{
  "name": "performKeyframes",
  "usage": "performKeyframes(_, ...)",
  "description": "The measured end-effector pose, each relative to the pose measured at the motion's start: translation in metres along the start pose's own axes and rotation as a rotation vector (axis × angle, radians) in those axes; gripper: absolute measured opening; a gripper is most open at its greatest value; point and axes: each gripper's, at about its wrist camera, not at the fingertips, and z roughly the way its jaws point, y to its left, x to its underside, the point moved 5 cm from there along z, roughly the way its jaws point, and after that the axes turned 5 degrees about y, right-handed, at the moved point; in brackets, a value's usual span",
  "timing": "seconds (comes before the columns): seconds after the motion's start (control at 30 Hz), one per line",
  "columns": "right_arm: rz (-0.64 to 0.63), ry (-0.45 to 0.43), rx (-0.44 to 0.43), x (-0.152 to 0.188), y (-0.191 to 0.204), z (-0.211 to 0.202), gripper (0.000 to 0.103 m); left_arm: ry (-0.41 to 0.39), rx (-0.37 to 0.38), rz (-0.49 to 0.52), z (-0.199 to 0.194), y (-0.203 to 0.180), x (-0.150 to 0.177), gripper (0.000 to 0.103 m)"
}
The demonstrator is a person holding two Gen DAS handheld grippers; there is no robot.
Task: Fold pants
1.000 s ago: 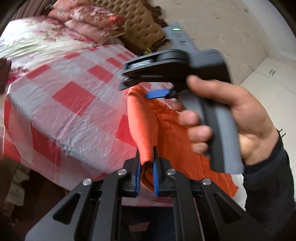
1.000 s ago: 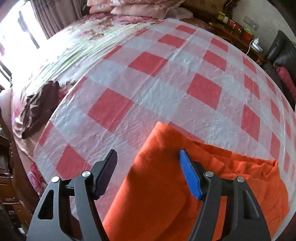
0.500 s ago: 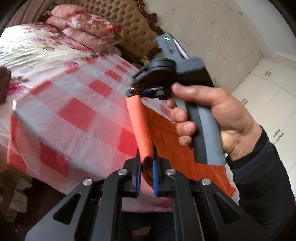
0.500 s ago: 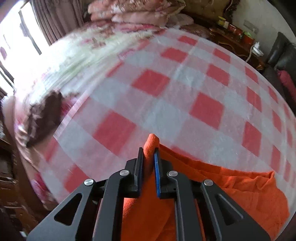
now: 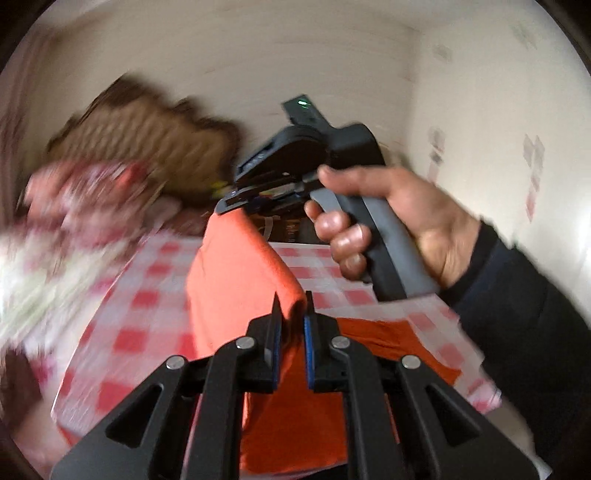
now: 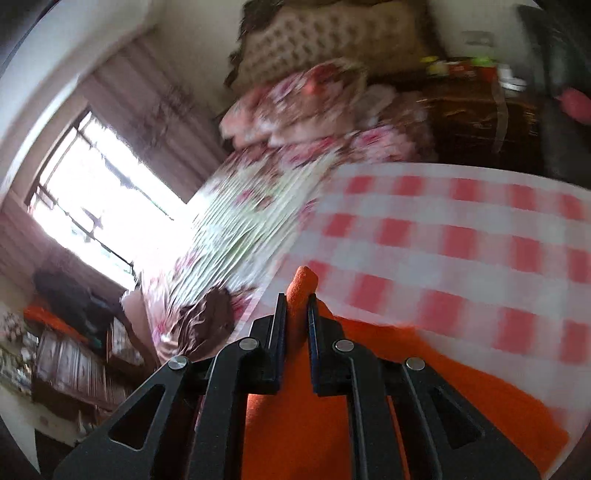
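The orange pants [image 5: 236, 273] hang lifted above the red-and-white checked cover [image 5: 147, 302] on the bed. My left gripper [image 5: 291, 310] is shut on one end of their top edge. A taut band of cloth runs from there up to my right gripper [image 5: 240, 205], held by a person's hand [image 5: 399, 214] and shut on the other end. In the right wrist view, my right gripper [image 6: 297, 310] pinches an orange fold, and the pants [image 6: 424, 391] trail down onto the checked cover [image 6: 443, 236]. Both views are blurred.
A tufted headboard [image 6: 332, 33] and floral pillows [image 6: 295, 107] stand at the bed's far end. A dark wooden nightstand [image 6: 472, 118] is right of them. A bright window [image 6: 85, 199] and a low wooden cabinet [image 6: 74, 369] lie to the left. A dark garment [image 6: 210, 314] rests on the floral bedspread.
My right gripper closed on the pants' edge about a second ago. Since then both grippers have risen and tilted up, lifting the pants off the bed and stretching the edge between them.
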Motion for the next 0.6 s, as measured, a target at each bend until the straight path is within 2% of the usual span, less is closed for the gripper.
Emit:
performKeyframes(0.07, 0.052, -0.033, 0.048, 0.028, -0.052, -0.039, 0.01, 0.024, 0.024, 0.103, 0.021, -0.057, 0.015, 0.009)
performKeyframes(0.17, 0.167, -0.048, 0.076, 0.074, -0.132, -0.071, 0.01, 0.053, 0.026, 0.276, 0.052, -0.136, 0.054, 0.009)
performKeyframes(0.23, 0.24, -0.039, 0.084, 0.101, -0.18, -0.075, 0.01, 0.068, -0.001, 0.393, 0.078, -0.175, 0.081, 0.009)
performKeyframes(0.33, 0.3, -0.015, 0.074, 0.127, -0.224, -0.058, 0.01, 0.106, -0.055, 0.537, 0.111, -0.211, 0.12, 0.009)
performKeyframes(0.4, 0.352, -0.017, 0.06, 0.137, -0.244, -0.05, 0.022, 0.117, -0.088, 0.58, 0.121, -0.216, 0.135, 0.009)
performKeyframes(0.5, 0.371, -0.038, 0.044, 0.143, -0.255, -0.046, 0.028, 0.086, -0.145, 0.644, 0.13, -0.219, 0.144, 0.009)
performKeyframes(0.57, 0.344, -0.056, 0.027, 0.144, -0.251, -0.046, 0.052, 0.067, -0.173, 0.683, 0.132, -0.222, 0.151, 0.009)
performKeyframes(0.6, 0.317, -0.064, 0.02, 0.144, -0.247, -0.047, 0.055, 0.062, -0.182, 0.694, 0.13, -0.219, 0.154, 0.009)
